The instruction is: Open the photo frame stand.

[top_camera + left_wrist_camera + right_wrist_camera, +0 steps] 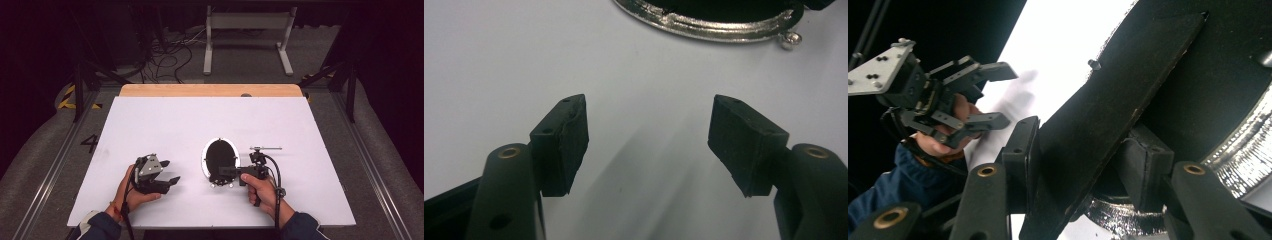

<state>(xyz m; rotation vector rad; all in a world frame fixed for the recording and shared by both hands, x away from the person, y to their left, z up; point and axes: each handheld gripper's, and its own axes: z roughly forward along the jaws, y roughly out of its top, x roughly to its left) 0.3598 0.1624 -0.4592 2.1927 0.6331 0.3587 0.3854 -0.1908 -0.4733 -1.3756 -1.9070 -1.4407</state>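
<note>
Right gripper [234, 175] comes first: its jaws are clamped on a flat black tab (a handle or stand, I cannot tell which) at the near edge of the oval mirror [220, 159], and in the right gripper view the pads [1023, 150] press on both faces of that black tab [1108, 115].

Largest in the scene is the white table [165, 125], with a wooden strip [210, 90] along its far edge. On it, right of centre and toward the near side, lies the mirror, flat, its dark face ringed by a bright silvery rim [704, 25] that carries a small ball-shaped foot [789, 41].

Left gripper [167, 172] hovers to the left of the mirror, near but apart, jaws wide with nothing between them; its fingertips [569, 135] point toward the rim.

Smallest is a slim metal rod [267, 148] lying just right of the mirror.

As for handling, the mirror looks stiff and fairly light, its glass fragile and its polished rim probably slippery. The rigid tab seems the safest hold; a second grip would likely sit best on the rim's edge, never on the face.
</note>
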